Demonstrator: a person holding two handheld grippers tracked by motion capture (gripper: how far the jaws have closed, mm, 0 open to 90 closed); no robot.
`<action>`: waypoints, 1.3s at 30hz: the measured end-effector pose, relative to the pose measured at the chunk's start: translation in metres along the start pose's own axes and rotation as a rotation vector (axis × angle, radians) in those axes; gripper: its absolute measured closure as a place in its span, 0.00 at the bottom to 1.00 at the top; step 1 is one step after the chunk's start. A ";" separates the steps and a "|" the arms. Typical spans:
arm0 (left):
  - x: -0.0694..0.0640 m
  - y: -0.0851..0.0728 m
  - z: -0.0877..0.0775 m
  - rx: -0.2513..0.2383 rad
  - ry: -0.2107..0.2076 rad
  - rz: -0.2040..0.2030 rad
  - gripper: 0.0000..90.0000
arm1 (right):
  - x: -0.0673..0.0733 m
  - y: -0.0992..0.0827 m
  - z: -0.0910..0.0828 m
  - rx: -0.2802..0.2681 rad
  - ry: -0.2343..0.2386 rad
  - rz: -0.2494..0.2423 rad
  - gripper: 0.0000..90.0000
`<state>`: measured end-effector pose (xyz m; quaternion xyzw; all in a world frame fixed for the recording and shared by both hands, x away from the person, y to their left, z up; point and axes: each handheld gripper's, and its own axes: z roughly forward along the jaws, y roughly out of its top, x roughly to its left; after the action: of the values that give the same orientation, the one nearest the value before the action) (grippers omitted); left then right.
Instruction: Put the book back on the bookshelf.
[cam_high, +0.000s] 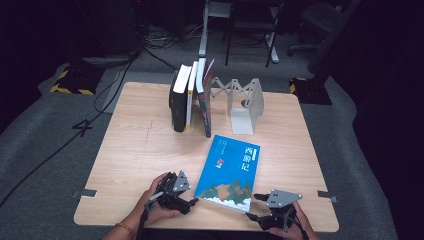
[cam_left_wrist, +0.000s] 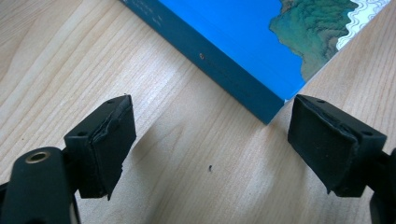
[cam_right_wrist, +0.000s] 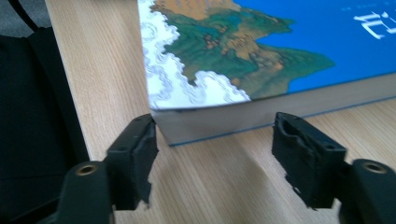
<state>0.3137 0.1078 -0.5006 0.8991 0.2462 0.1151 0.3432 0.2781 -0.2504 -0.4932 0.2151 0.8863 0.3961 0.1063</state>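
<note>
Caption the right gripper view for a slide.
Open right gripper faces the near corner of the blue book lying flat on the wooden table.

High cam: above near edge, looks fwd/down, far. Gripper cams: low, close, facing blue book (cam_high: 229, 173) near corners; both share it.

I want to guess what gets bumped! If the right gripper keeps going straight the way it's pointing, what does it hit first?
Most likely the blue book. The right gripper points at its page edge, near the corner, with open jaws just short of it. Exact depth is hard to judge.
</note>
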 end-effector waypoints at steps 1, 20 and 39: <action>0.001 0.000 -0.001 0.002 -0.005 0.006 0.18 | -0.001 -0.001 0.000 0.002 0.002 0.003 0.33; -0.007 0.002 -0.013 -0.058 -0.063 0.030 0.23 | -0.012 -0.005 -0.003 0.010 -0.038 0.008 0.38; -0.036 0.037 -0.006 -0.117 -0.123 0.114 0.26 | -0.010 0.010 -0.002 -0.045 -0.061 0.001 0.36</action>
<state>0.2938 0.0684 -0.4728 0.8955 0.1659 0.0934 0.4023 0.2892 -0.2505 -0.4848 0.2251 0.8735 0.4092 0.1377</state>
